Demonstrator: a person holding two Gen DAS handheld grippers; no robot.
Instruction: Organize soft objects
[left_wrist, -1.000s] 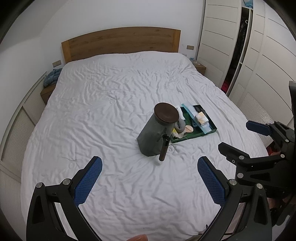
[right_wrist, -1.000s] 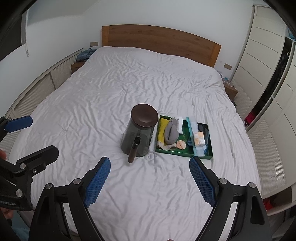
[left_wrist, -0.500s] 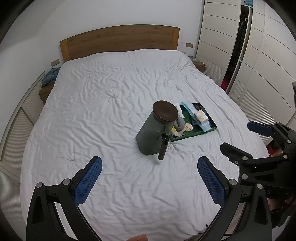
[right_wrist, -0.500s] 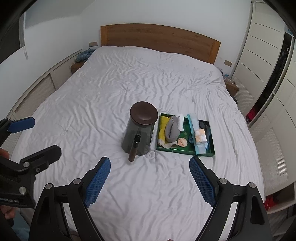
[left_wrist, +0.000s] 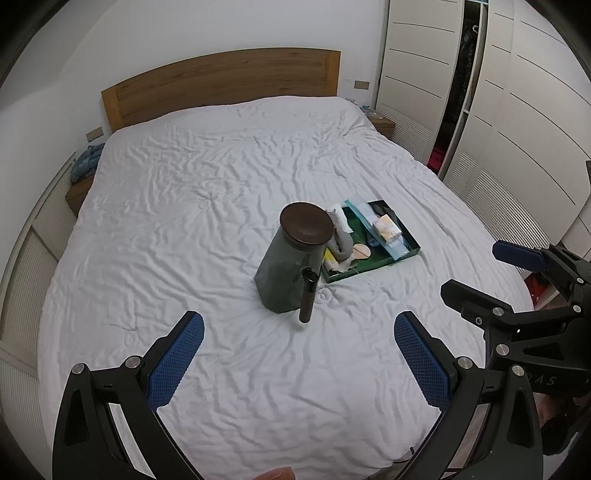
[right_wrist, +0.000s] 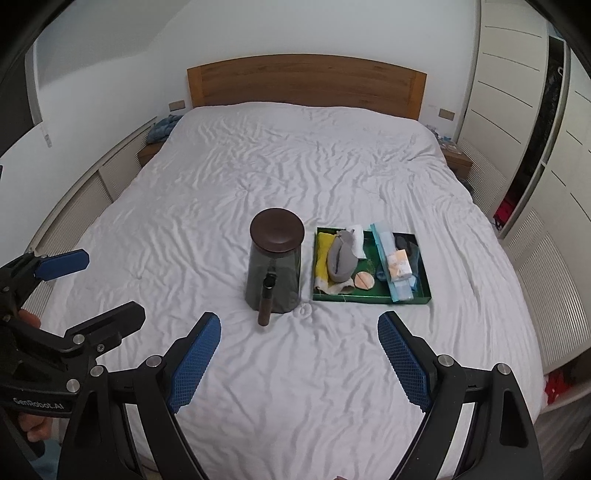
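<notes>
The wrinkled white bedspread (right_wrist: 295, 387) lies bare between both grippers and the objects, leaving open approach from the foot of the bed. The dark grey lidded jar with a brown side handle (right_wrist: 274, 264) stands just beside the left edge of the green rectangular tray (right_wrist: 369, 297), obstructing access from that side. The tray's right and near edges are unobstructed.

Bed (right_wrist: 332, 177) fills the room's middle, headboard (right_wrist: 306, 83) at far end vs. the wall. Jar (right_wrist: 275, 262) w/ lid stands upright on the cover, near-centre; its handle (right_wrist: 266, 301) sticks out toward the near side. Tray (right_wrist: 369, 297) lies just right of the jar, close but apart. In tray, left to right: folded cloth (right_wrist: 323, 254), soft pouch (right_wrist: 343, 256), round pad (right_wrist: 365, 280) nearer the front rim, long flat box (right_wrist: 391, 258) w/ small packet (right_wrist: 400, 264) on it. Nightstands at both far corners; left one (right_wrist: 147, 153) has a cloth heap (right_wrist: 162, 127) on top. Wardrobe (right_wrist: 517, 92) runs along right wall.
</notes>
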